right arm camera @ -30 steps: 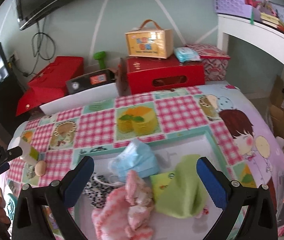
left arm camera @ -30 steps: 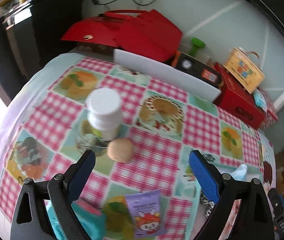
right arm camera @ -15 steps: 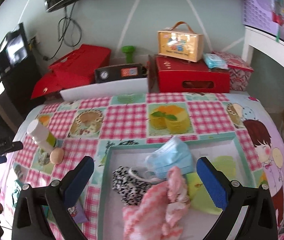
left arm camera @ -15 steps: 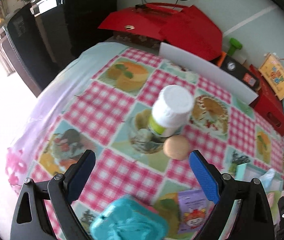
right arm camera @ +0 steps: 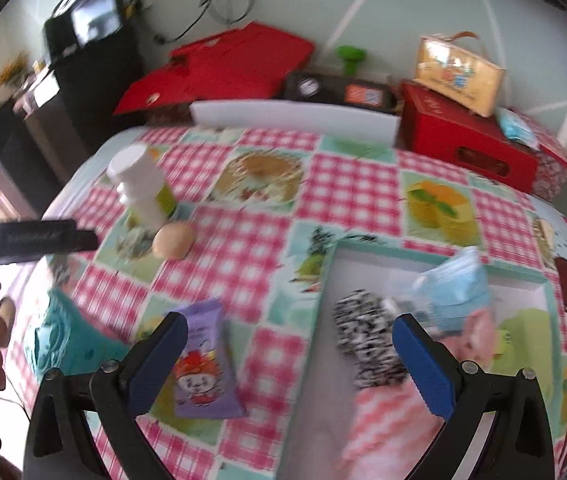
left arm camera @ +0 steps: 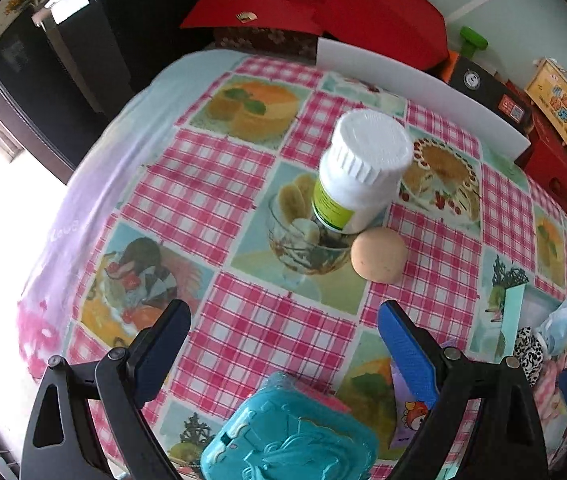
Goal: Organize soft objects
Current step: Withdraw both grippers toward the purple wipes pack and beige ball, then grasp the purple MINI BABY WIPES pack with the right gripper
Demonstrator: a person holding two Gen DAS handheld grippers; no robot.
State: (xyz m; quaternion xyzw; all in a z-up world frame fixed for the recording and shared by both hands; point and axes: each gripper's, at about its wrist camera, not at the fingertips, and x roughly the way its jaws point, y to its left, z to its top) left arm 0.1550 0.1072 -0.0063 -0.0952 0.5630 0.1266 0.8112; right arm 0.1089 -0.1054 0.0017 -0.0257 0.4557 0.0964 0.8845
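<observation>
Purple packet [right arm camera: 203, 360] lengthwise toward camera

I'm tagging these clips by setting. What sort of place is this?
Most likely a lived-in home room. A table wears a printed cake tablecloth, red gift boxes are stacked by the wall, and a screen sits on a dark cabinet. Both grippers, left and right, are open.
</observation>
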